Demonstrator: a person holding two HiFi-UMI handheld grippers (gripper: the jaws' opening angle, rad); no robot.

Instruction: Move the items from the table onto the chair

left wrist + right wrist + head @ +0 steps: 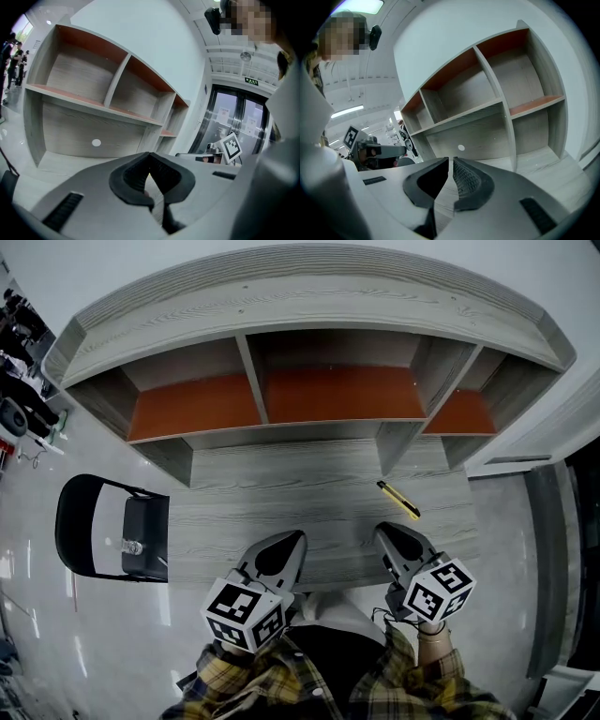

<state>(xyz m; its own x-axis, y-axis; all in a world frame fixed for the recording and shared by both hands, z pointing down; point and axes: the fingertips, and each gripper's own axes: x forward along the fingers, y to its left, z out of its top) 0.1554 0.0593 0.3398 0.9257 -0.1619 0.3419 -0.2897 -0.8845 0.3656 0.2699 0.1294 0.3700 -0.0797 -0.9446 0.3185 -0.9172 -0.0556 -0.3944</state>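
Desk: pale grey wood grain.
Hutch shelves: orange-brown boards, grey-grain frame.
Utility knife: yellow, dark ends.
Chair: black.
Left gripper, right gripper: grey bodies, black ribbed pads, cubes with black-and-white square markers.
Shirt sleeves: yellow-and-dark plaid.
Floor: glossy light grey.
Wall: white.

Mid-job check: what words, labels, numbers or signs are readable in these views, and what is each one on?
Green sign above the glass doors: lettering too small to read.
Paper notices on those doors: blurred, unreadable.
Marker cubes: black-and-white square patterns only, no words.
Yellow utility knife: no legible print.
Nothing can be quoted.
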